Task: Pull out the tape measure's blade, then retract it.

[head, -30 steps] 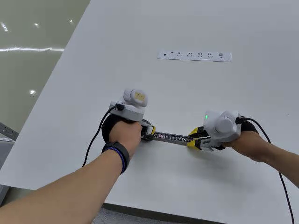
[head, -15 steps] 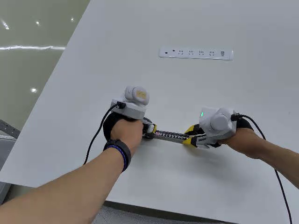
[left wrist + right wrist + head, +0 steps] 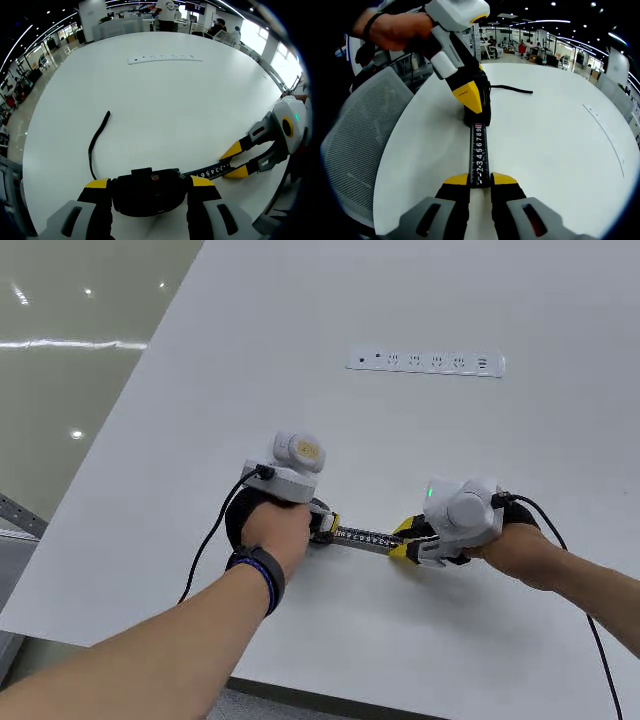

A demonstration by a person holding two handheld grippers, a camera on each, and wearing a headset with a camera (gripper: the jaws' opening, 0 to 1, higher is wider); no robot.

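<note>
Black tape measure [image 3: 145, 192] on table — blade [image 3: 479, 155] partly out.

Left claw [image 3: 150, 184], right claw [image 3: 480, 179] — both clamped

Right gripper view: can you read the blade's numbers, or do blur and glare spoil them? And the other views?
Right gripper view: the blade is sharp, digits legible, no glare; fisheye curves the table. Left gripper view: the case is dark, digits small yet readable by the right tongs. Head view: marks too small to read.
</note>
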